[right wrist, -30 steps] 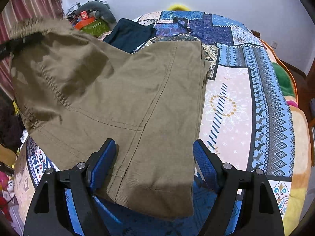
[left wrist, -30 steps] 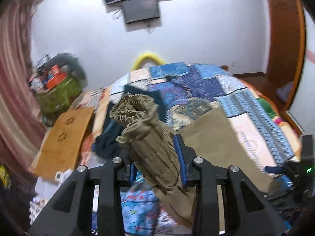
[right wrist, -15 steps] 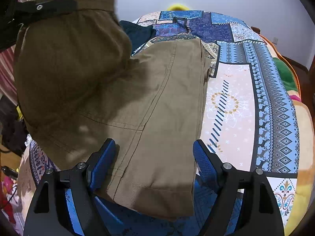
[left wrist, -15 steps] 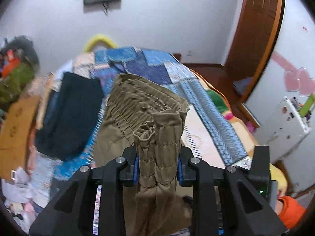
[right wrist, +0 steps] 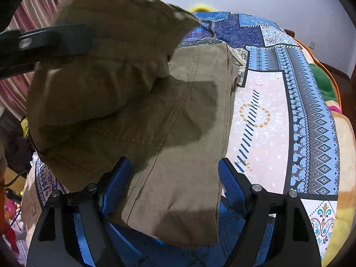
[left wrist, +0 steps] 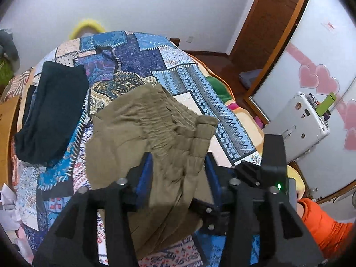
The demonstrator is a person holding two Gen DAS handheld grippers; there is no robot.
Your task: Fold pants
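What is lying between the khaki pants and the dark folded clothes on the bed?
Only a strip of patterned quilt, in the left wrist view. The khaki pants and the dark folded clothes lie apart there.
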